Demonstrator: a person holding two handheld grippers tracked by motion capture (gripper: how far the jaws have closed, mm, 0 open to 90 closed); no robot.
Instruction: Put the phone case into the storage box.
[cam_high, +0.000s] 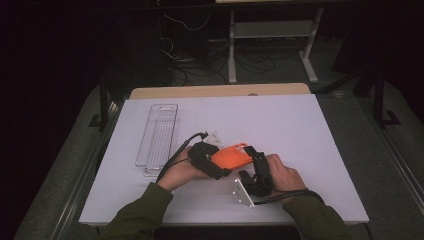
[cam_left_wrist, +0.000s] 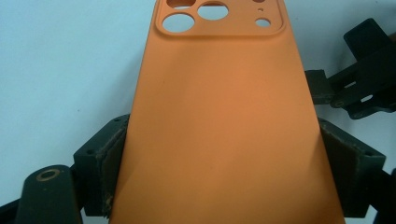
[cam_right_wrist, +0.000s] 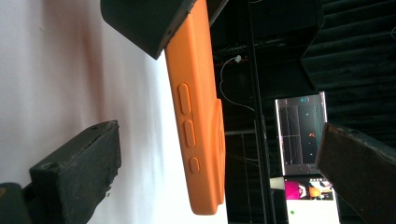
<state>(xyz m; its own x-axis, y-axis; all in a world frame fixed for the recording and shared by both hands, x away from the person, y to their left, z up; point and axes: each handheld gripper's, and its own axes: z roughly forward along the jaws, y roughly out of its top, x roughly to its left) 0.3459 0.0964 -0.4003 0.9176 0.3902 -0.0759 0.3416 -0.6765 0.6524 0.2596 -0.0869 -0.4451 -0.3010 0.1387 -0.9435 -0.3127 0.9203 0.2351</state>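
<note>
Phone case: where the left gripper (cam_left_wrist: 224, 154) clamps it by both long edges, the orange phone case (cam_left_wrist: 224, 112) runs out past the fingertips, back face up, camera cut-outs at the far end.
Side buttons: three raised ones along one edge, seen between the right gripper's (cam_right_wrist: 219, 154) spread jaws.
Right gripper: released, pads off the case, one each side of it.
Tray: clear plastic tray (cam_high: 158, 140) well beyond the left fingers; contents hard to make out.
Hidden: the case's inner side.
</note>
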